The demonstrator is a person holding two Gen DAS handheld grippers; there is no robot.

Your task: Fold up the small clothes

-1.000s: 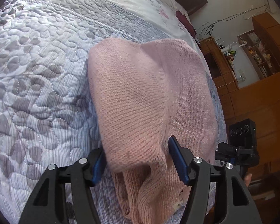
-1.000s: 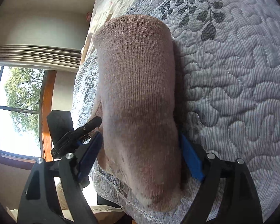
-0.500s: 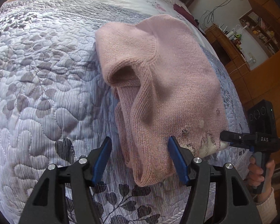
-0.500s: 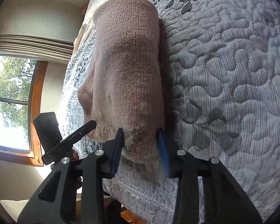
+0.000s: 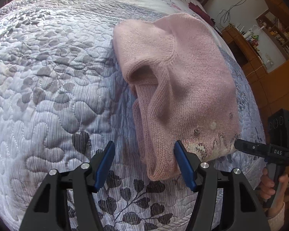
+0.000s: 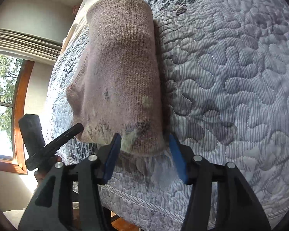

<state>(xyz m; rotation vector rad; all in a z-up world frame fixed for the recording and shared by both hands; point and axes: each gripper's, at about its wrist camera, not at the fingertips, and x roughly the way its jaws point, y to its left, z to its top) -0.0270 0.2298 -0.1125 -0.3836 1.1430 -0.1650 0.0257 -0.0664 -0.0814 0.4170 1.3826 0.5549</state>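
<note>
Risk lay in the loose fold: the pink sweater (image 5: pixel 183 88) rested doubled on the quilt (image 5: pixel 48 88), both grippers (image 5: pixel 144 163) (image 6: pixel 144 157) spread wide and empty (any snag would unfold it).

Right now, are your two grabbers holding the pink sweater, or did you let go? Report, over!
Left gripper open, right gripper open, neither holding. Pink sweater lies folded on the quilt. Nothing in the way.

pink sweater (image 5: pixel 183 88) fuzzy matt knit; bedspread (image 5: pixel 48 77) quilted ribbed cloth; window frame (image 6: pixel 19 104) glossy wood.
</note>
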